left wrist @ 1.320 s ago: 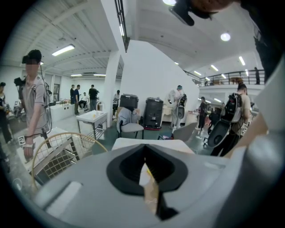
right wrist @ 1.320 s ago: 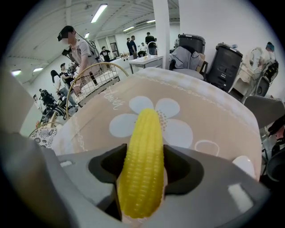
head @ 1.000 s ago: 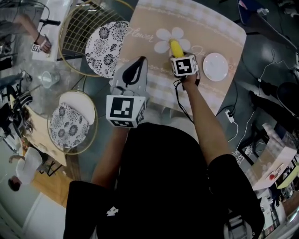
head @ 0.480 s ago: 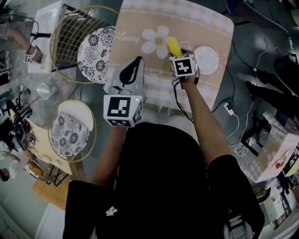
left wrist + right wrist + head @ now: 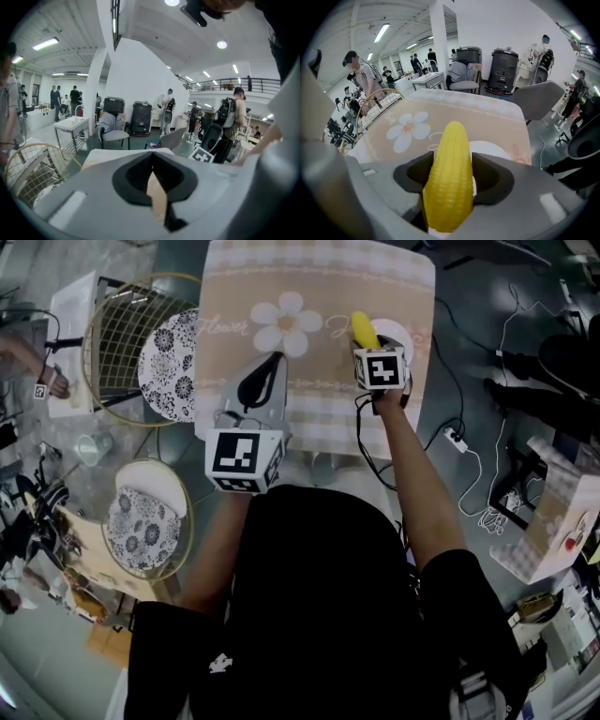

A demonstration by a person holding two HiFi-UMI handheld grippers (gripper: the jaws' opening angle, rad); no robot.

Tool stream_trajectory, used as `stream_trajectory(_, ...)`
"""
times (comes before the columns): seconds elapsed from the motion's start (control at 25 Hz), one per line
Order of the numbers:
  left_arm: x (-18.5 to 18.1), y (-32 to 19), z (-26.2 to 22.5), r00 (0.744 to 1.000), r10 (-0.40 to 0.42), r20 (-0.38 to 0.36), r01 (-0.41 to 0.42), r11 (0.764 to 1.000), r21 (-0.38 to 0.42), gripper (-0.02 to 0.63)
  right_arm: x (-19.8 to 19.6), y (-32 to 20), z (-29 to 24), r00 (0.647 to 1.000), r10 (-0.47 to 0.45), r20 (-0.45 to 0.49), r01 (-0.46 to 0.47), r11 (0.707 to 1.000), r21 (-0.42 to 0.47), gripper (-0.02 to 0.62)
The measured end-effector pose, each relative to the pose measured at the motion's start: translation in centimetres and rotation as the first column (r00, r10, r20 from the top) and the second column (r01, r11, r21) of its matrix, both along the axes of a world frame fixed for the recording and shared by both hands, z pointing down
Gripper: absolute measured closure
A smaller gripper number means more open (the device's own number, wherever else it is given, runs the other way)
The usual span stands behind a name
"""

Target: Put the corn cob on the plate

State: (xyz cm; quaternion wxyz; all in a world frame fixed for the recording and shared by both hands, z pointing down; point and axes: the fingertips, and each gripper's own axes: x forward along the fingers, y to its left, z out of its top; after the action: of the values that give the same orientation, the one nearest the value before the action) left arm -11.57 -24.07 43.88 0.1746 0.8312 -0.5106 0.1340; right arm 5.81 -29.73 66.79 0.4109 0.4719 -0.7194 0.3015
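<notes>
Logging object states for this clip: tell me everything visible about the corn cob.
The corn cob is bright yellow and tapered, with rows of kernels and a plastic-looking sheen. It is clamped between the jaws of the right gripper with its pointed tip sticking out past them. The white plate lies just beyond it.

Bright ceiling strip lights (image 5: 46, 44) and round spots (image 5: 221, 44) light the hall evenly; gripper views bulge fisheye with black corners; head view looks dimmer, greyish.

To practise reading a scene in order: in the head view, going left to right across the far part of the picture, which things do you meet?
patterned cushion → daisy print → corn cob → white plate
</notes>
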Motion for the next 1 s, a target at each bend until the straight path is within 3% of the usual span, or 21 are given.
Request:
stream_trajectory(0.36, 2.5, -0.4, 0.2, 0.999, 0.035, 0.015, -0.035, 0.999, -0.011, 0.597, 5.8, 0.2, 1.5, 0.996, 0.079, -0.031, -0.08, 0.996, -0.037, 0.341)
stream_trajectory(1.0, 3.2, -0.9, 0.7, 0.999, 0.024, 0.035, -0.023, 0.999, -0.027, 0.597, 6.2, 0.8, 4.0, 0.998, 0.067, -0.02, -0.069, 0.994, -0.082, 0.339)
